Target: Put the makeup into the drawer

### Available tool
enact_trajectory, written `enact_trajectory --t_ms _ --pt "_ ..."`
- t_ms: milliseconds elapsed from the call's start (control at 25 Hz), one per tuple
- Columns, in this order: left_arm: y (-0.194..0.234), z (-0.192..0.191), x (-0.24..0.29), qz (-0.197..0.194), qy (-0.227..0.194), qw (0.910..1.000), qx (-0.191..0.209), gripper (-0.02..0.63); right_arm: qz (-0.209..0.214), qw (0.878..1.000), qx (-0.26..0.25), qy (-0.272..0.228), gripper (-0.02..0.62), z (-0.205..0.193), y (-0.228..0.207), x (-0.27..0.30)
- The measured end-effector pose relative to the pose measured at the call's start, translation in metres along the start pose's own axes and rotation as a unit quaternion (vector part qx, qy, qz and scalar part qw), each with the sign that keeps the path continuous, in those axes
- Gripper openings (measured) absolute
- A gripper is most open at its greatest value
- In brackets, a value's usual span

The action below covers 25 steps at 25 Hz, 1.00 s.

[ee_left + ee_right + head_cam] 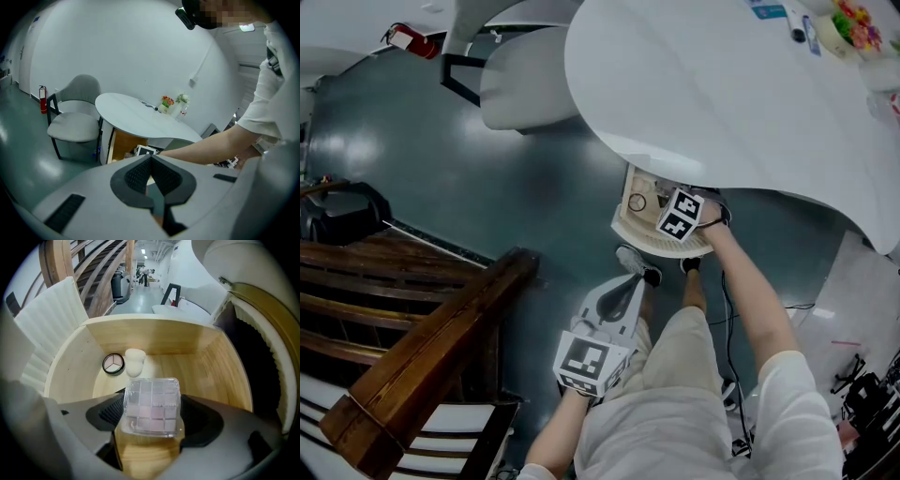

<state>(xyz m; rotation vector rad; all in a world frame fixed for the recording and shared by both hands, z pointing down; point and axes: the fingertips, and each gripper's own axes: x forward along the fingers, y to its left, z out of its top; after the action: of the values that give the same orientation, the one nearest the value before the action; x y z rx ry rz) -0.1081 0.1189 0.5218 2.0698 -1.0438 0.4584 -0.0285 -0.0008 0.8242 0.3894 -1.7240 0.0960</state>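
Right gripper (152,417) jaws pinch a clear eyeshadow palette (152,399) over the open wooden drawer (154,336), the arm reaching under the white counter (722,94). The right gripper view shows the drawer contents, mostly hidden in the head view: round three-shade compact (113,363), white sponge (134,361). Left gripper (151,161) jaws are pressed together, empty, held low beside the thigh.

A white, round-edged desk (722,84) stood over a dark, glossy teal-grey floor (487,178) that caught pale reflections of overhead light. A pale grey chair (75,126) on dark legs sat beside the desk, with a red fire extinguisher (42,98) by the plain white wall (117,51) behind it. Small flowers (167,101) sat at the desk's far edge. Dark wooden stair timbers (422,328) ran along one side of the room, and a ceiling lamp (247,27) glowed.
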Motion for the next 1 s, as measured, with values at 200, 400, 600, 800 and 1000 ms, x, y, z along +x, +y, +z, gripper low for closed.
enact_trajectory --t_ms 200,400,600,800,1000 --pt "-0.008 -0.001 0.001 -0.003 0.002 1.0 0.0 0.009 0.004 1.0 -0.006 -0.009 0.38 0.001 0.002 -0.005" --pt "-0.012 -0.001 0.003 -0.001 -0.001 1.0 -0.005 0.009 0.005 1.0 -0.01 -0.014 0.38 0.0 0.001 -0.009" --pt "-0.014 0.002 0.002 0.002 -0.003 1.0 -0.003 0.009 0.006 1.0 -0.013 -0.023 0.38 0.001 0.002 -0.018" --pt "-0.02 0.007 -0.001 0.008 -0.008 0.9999 0.003 0.009 0.027 0.999 -0.02 -0.037 0.38 0.003 0.018 -0.034" --pt "-0.034 0.016 -0.012 0.008 -0.015 0.9998 0.008 0.009 0.019 0.998 -0.04 -0.054 0.38 0.008 0.027 -0.057"
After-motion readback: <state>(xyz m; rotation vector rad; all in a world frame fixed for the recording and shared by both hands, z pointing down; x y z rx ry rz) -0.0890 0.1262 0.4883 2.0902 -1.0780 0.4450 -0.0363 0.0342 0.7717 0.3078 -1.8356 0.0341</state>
